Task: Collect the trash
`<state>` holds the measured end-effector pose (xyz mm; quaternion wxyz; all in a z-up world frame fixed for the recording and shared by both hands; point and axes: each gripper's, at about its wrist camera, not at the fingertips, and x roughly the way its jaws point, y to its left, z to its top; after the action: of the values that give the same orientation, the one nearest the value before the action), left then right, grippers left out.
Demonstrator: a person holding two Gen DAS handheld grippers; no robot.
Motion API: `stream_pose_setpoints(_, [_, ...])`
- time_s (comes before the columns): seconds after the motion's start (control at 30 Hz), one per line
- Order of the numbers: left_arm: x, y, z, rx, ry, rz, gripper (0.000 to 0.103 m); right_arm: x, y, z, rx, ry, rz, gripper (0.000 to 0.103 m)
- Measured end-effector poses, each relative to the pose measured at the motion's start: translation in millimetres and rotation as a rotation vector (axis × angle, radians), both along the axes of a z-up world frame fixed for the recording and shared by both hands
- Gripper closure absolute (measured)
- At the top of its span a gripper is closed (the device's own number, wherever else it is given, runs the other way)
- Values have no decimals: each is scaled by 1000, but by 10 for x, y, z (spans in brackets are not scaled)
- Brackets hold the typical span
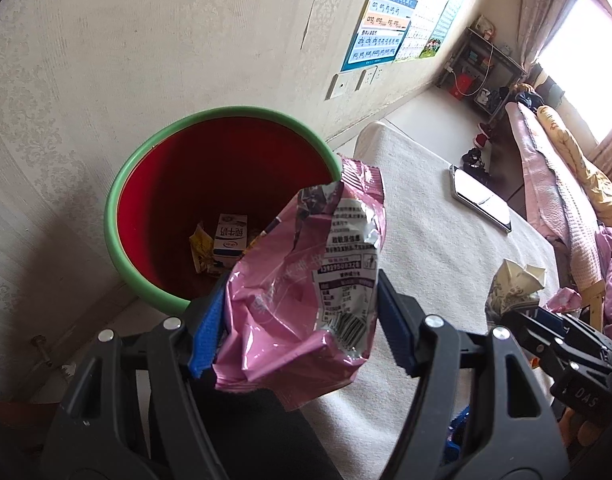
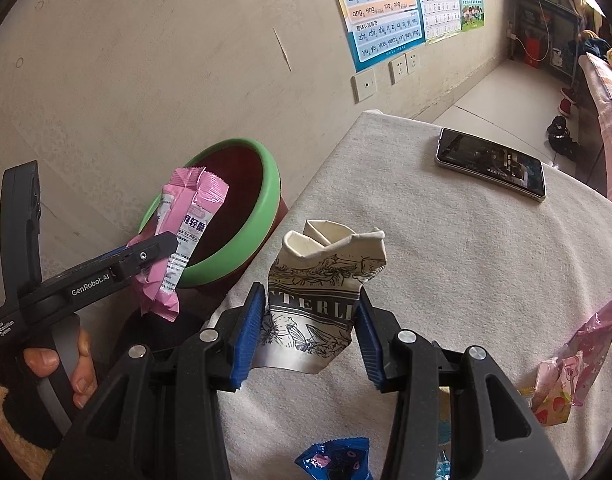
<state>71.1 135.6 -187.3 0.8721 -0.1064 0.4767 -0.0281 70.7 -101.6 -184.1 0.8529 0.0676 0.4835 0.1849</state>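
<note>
My left gripper (image 1: 301,320) is shut on a crumpled pink snack wrapper (image 1: 301,280) and holds it at the near rim of a red bin with a green rim (image 1: 117,184); the bin holds a milk carton (image 1: 229,240) and yellow scraps. In the right wrist view the left gripper (image 2: 153,252) holds the pink wrapper (image 2: 185,232) over the bin's edge (image 2: 265,208). My right gripper (image 2: 310,320) is shut on a crushed paper cup (image 2: 322,300) above the table; the cup also shows in the left wrist view (image 1: 514,284).
A white cloth-covered table (image 2: 466,260) stands beside the bin. A phone (image 2: 490,164) lies at its far side. A blue wrapper (image 2: 334,460) and pink and strawberry-print wrappers (image 2: 562,384) lie near the front edge. A bed with bedding (image 1: 566,184) is to the right.
</note>
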Motion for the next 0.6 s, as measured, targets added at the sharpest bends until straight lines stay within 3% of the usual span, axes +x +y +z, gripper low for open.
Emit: stream_pose_setpoints(0.6, [99,194,-39,-6,14,53,37,223,270,75,-4,-27,53,60])
